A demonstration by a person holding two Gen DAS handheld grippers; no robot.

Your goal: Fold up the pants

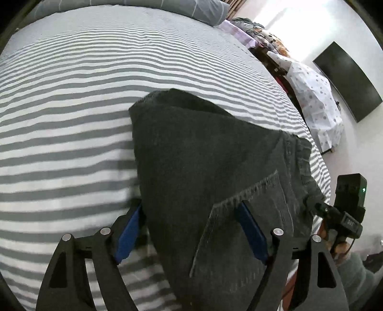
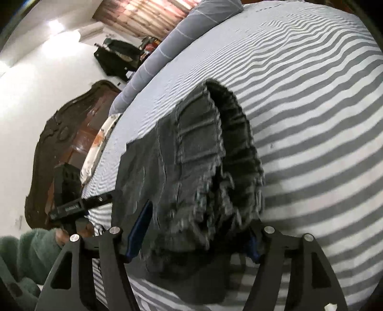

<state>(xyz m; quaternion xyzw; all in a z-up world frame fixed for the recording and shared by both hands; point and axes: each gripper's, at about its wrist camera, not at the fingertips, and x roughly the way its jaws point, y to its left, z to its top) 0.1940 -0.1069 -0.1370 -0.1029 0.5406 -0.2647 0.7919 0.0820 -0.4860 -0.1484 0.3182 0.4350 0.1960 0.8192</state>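
Dark grey jeans (image 1: 203,155) lie folded on the striped bed sheet (image 1: 71,119). My left gripper (image 1: 190,205) is open and straddles their near end. One blue pad (image 1: 129,234) stands beside the fold edge, and the other rests over a back pocket (image 1: 239,239). In the right wrist view the jeans (image 2: 198,143) show frayed hems and a bunched opening. My right gripper (image 2: 198,220) is open there, with the bunched denim lying loose between its fingers. Each view shows the other gripper at its side: the right gripper (image 1: 347,208) and the left gripper (image 2: 69,198).
A grey pillow (image 1: 203,9) lies at the head of the bed. Beyond the bed's right edge stand a dotted white cloth (image 1: 316,102), piled clutter and a dark wall screen (image 1: 347,81). A carved wooden board (image 2: 67,134) and a green sleeve (image 2: 24,251) show at the left.
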